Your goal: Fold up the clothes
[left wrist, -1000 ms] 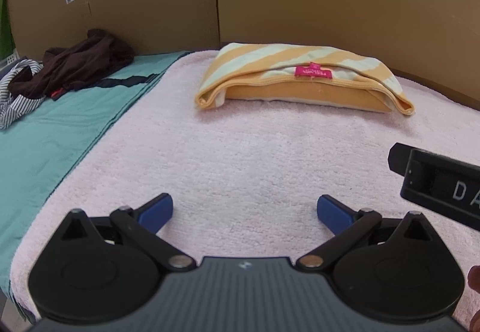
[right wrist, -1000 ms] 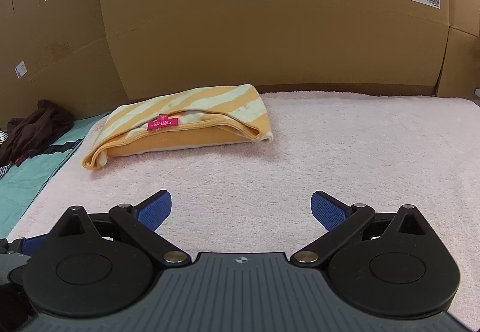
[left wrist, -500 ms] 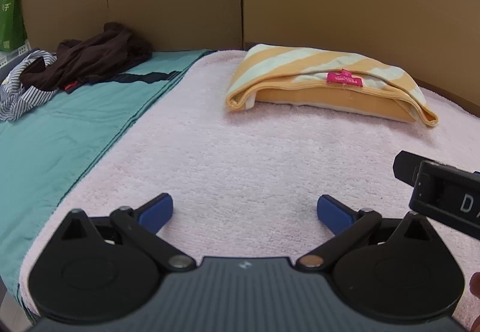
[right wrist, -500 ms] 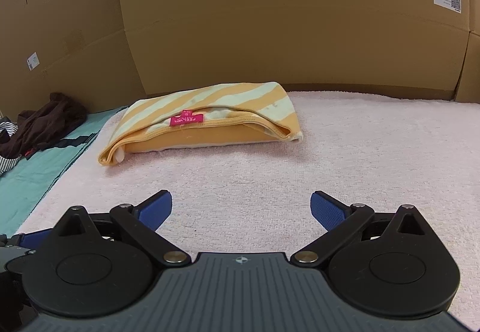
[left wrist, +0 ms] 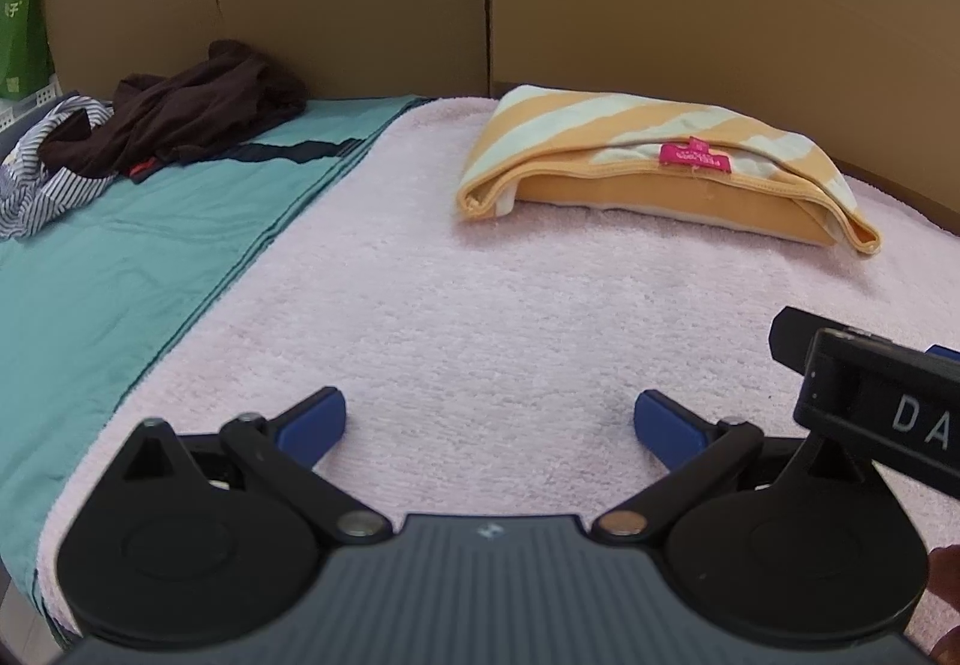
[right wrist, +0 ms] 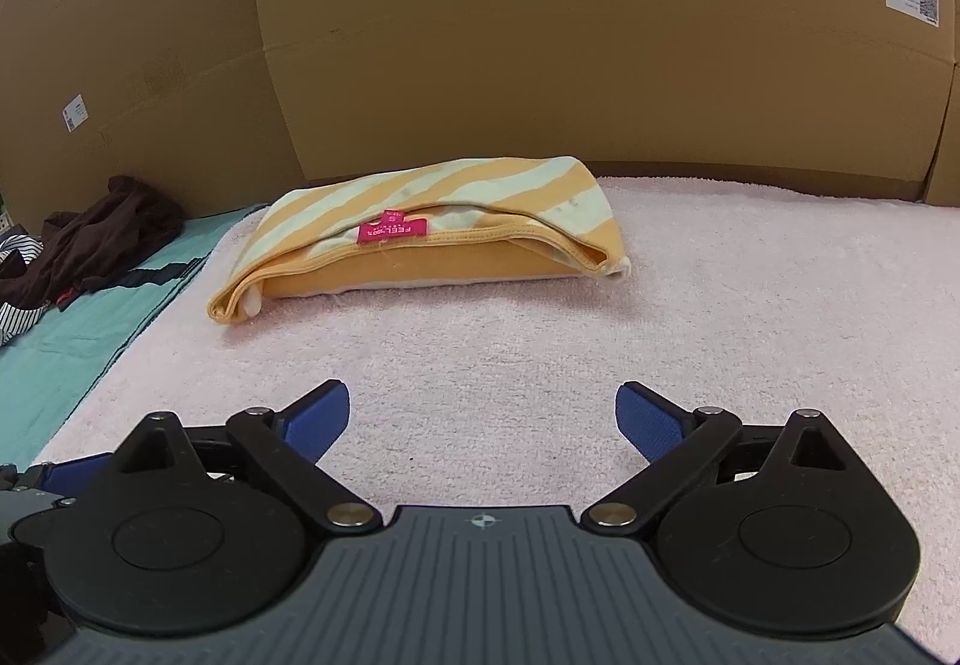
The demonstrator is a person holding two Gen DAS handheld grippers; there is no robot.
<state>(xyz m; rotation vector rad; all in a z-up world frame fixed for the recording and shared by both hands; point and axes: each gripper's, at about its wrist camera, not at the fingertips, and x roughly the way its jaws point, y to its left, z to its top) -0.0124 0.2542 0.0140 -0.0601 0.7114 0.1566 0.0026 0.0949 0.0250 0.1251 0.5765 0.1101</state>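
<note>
Grippers, two, both mine. My left gripper [left wrist: 489, 416]: blue-padded fingers spread wide, nothing between them, over bare pink towel. My right gripper [right wrist: 483, 413]: fingers likewise spread wide, holding nothing; its black body shows at the right edge of the left wrist view, just beside my left one.

Folded garment, one: orange with pale green stripes [left wrist: 654, 173], folded into a thick oblong, one pink label [left wrist: 695, 159] on its near edge. It lies flat on the far part of the towel, close to the cardboard wall, well apart from both grippers. In the right wrist view [right wrist: 432, 233] it sits ahead and slightly left.

Pink towel, one [left wrist: 480, 305]: covers the work surface under both grippers and the folded garment.

Teal sheet, one [left wrist: 120, 269]: laid along the towel's left side, edges touching.

Unfolded clothes, two visible, heaped at the sheet's far end: one dark brown garment [left wrist: 198, 107], one striped navy-and-white garment [left wrist: 42, 173] partly beneath it.

Cardboard panels [right wrist: 540, 35]: several, forming the back wall; exact count uncertain. White printed stickers on them, three visible across the two views.

Green bag, one [left wrist: 18, 29], at far left, cut off by the frame.
</note>
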